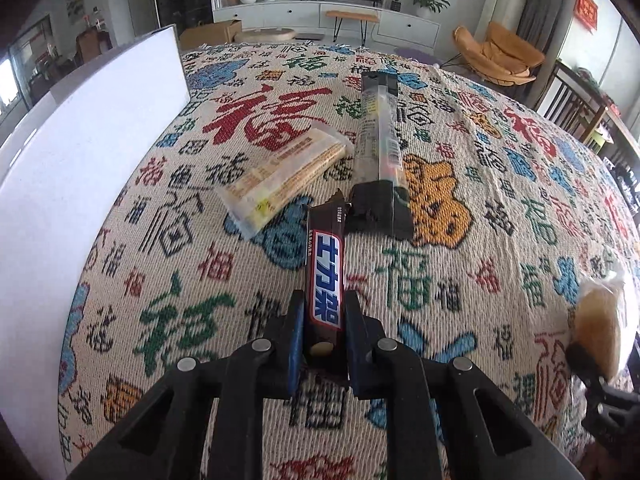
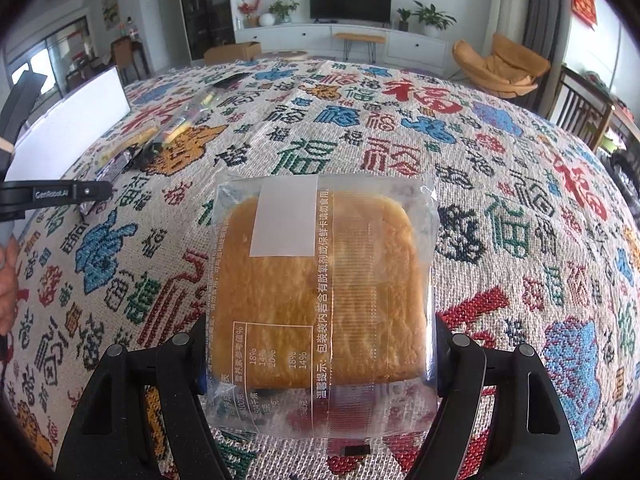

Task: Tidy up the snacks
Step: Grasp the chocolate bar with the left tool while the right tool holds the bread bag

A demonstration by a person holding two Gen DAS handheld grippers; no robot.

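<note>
Left gripper (image 1: pixel 323 320) clamps a chocolate bar (image 1: pixel 325 276) lengthwise between its fingers; right gripper (image 2: pixel 320 356) grips a wrapped cake (image 2: pixel 320 292).

A: Where is the right gripper (image 2: pixel 320 354)?
B: Clamped on the wrapped cake (image 2: pixel 320 292), one finger at each side edge, above the patterned cloth (image 2: pixel 500 208).
A: The white box (image 2: pixel 76 128)?
B: Far left of the cake.

A brown chocolate bar (image 1: pixel 325 276) with white and blue lettering is held lengthwise, its far end raised above the cloth. Beyond it, a pale yellow wafer pack (image 1: pixel 286 178) and a long dark pack (image 1: pixel 380 160) are laid flat. A square golden cake in clear wrapping (image 2: pixel 320 300) is held up.
</note>
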